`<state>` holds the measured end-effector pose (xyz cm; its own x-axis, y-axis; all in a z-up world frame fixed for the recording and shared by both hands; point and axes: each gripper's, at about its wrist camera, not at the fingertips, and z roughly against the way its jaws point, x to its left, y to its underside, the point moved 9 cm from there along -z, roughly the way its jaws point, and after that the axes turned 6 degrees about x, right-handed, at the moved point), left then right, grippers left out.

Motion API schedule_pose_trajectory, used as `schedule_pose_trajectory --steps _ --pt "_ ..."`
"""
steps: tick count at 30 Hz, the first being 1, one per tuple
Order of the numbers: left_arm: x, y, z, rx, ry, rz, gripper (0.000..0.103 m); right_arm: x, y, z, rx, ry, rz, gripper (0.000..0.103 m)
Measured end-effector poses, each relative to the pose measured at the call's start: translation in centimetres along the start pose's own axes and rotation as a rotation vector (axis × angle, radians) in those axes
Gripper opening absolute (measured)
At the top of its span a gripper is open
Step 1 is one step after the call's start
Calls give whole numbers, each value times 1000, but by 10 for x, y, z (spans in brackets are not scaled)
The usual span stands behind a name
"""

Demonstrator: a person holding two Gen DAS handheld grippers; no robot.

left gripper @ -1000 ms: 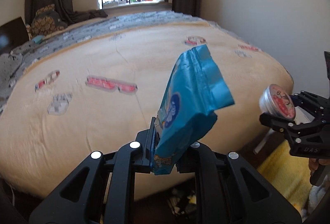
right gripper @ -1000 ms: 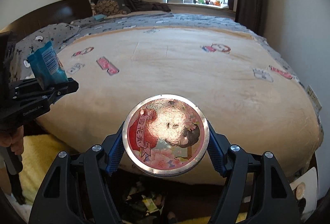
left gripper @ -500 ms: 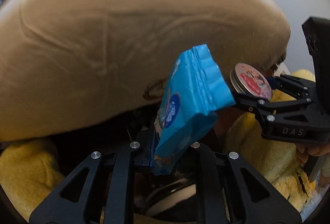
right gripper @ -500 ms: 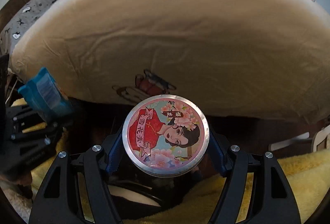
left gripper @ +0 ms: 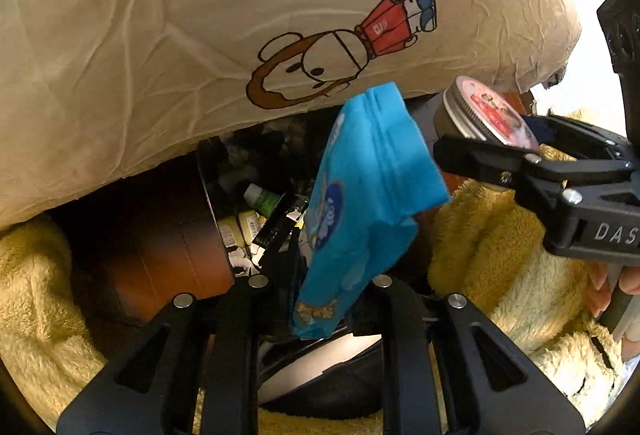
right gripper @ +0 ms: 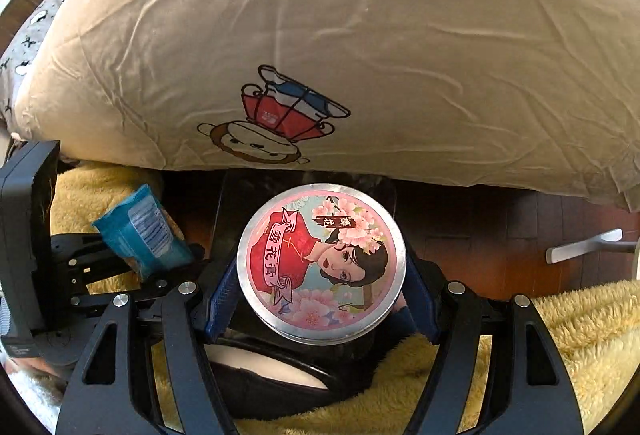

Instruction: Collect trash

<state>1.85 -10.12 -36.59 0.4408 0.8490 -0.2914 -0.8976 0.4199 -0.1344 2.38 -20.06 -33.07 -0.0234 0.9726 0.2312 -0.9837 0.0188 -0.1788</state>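
My left gripper (left gripper: 316,299) is shut on a blue snack packet (left gripper: 360,203) and holds it upright above a dark trash bin (left gripper: 212,195) with several bits of rubbish inside. The packet also shows at the left of the right wrist view (right gripper: 140,235). My right gripper (right gripper: 320,275) is shut on a round metal tin (right gripper: 320,263) with a pink lid showing a woman and blossoms. The tin also shows in the left wrist view (left gripper: 484,115), just right of the packet. Both grippers hover over the bin, close together.
A beige bed cover (left gripper: 200,15) with a cartoon print hangs over the bed edge just behind the bin. A yellow fluffy rug (left gripper: 500,255) lies around the bin on a dark wooden floor (right gripper: 500,227). A white object (right gripper: 584,243) lies on the floor at the right.
Both grippers have tilted down from looking across the bed to looking at the bin below its edge, still holding the packet and the tin. The bin's contents have come into view.
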Motion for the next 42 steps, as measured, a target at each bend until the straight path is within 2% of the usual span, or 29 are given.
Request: schedule_pose_trajectory --steps 2,4,7,8,10,15,18,20,24,29,36,42 --pt "-1 -2 -1 3 1 -2 20 -1 -2 -2 6 -2 -3 72" --pt "0 -3 -5 5 -4 2 35 -4 -2 -4 12 -1 -9 72" --pt "1 -2 -4 -1 -27 7 49 -12 -5 -6 12 7 -23 81" --pt "1 -3 -1 -8 -38 7 50 -12 -5 -5 10 9 -25 82" --pt "4 -4 4 -20 -62 7 59 -13 -7 -3 2 14 -34 84" --pt "10 -7 28 -74 -131 -2 81 -22 -9 12 -39 33 -58 99" --pt "13 -12 52 -128 -175 -8 88 -24 -14 25 -67 44 -65 99" --pt "14 -19 73 -178 -217 -19 91 -24 -20 39 -100 53 -65 99" --pt "10 -33 123 -307 -291 -16 95 -15 -40 94 -245 91 -40 99" --pt "11 -47 192 -464 -291 41 95 -4 -53 172 -444 149 -7 99" --pt "-3 -56 267 -644 -313 40 95 -1 -60 227 -559 200 -30 99" --pt "-11 -63 309 -758 -367 24 95 5 -71 269 -654 241 -43 99"
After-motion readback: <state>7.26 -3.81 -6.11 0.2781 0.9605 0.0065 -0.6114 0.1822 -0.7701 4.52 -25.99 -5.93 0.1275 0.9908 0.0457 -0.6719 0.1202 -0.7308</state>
